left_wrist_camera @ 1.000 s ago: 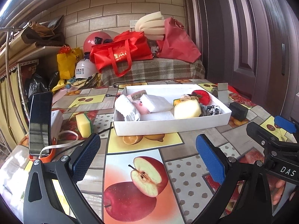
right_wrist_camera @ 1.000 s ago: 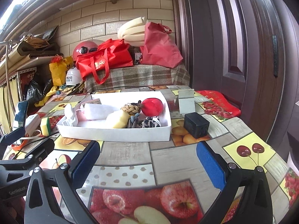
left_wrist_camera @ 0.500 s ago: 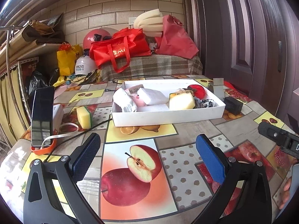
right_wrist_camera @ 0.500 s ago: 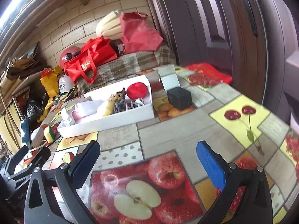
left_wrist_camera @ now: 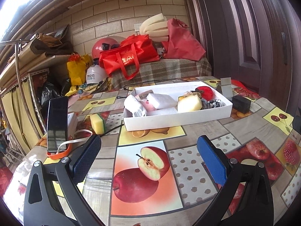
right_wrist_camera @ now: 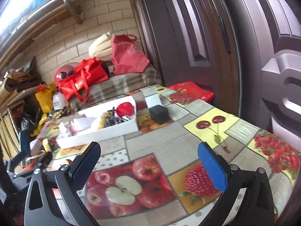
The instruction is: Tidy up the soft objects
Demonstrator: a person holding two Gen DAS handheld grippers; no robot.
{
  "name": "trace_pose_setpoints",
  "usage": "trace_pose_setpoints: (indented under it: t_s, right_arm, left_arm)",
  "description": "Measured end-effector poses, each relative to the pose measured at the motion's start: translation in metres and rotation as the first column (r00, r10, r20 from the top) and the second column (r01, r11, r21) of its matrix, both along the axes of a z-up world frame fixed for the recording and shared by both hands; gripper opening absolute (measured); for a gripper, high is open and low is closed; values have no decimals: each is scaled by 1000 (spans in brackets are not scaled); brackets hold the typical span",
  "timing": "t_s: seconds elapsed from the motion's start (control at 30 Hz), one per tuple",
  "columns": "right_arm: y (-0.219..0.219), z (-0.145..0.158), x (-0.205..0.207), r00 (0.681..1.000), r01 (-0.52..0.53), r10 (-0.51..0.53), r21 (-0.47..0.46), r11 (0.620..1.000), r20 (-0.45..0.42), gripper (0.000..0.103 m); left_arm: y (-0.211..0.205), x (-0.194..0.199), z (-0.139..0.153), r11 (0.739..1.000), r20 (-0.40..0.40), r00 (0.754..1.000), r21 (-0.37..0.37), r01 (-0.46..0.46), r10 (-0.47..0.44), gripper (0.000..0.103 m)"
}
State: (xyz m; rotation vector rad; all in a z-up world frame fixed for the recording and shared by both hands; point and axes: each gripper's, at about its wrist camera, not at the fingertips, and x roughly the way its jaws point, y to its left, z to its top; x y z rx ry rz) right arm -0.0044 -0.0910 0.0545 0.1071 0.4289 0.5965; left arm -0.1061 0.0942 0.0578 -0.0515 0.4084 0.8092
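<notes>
A white box [left_wrist_camera: 176,119] on the fruit-print table holds soft things: a yellow sponge block [left_wrist_camera: 189,103], white foam pieces [left_wrist_camera: 161,100], a red ball [left_wrist_camera: 205,92] and a patterned cloth [left_wrist_camera: 214,103]. A yellow-green sponge [left_wrist_camera: 97,120] lies on the table left of the box. My left gripper [left_wrist_camera: 148,157] is open and empty, well short of the box. My right gripper [right_wrist_camera: 148,161] is open and empty over the table's right part; the box [right_wrist_camera: 105,131] lies far to its left.
A phone [left_wrist_camera: 57,124] stands in an orange holder at the table's left edge. A black block [left_wrist_camera: 241,104] and a grey box [left_wrist_camera: 225,88] sit right of the white box. Red bags [left_wrist_camera: 129,56] and helmets lie behind. A dark door [right_wrist_camera: 225,37] stands at the right.
Both grippers have pulled back from the box. The right one has swung right and away, leaving the left wrist view. Both have stayed open and empty.
</notes>
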Motion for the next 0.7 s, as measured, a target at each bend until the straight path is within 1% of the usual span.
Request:
trace_pose_setpoints:
  t_s: [0.17,0.27,0.37,0.43,0.57,0.63,0.7]
  right_arm:
    - [-7,-8,11,997,20,-20,-1,1000,-73,103]
    - [-5,-10,11,996,34,-36,-27,999,-84,103]
    - [1,-8,5,997,42,-46,-66,997,-60,103]
    - [4,-6,-1,999,31,-34,-79,996,-29,103]
    - [2,-3,-9,1000,13,-12,-66,998,21,103]
    - [1,-2,-9,1000,7,-6,-52,999,27,103]
    - [1,-2,-7,1000,6,-5,-54,999,20,103]
  left_arm:
    - [7,-2,-2,997,-14,999,-71,-30,29,103]
    - [6,-3,-3,996,-15,999,-84,-36,34,103]
    - [0,1,-4,998,-42,999,-65,-4,2,103]
    - [-5,3,-4,999,-56,998,-38,-8,5,103]
    - [-13,2,-2,1000,-51,999,4,-10,10,103]
    - [-14,0,0,1000,-39,999,-12,-1,0,103]
    - [-14,-1,0,999,-45,999,-32,-7,5,103]
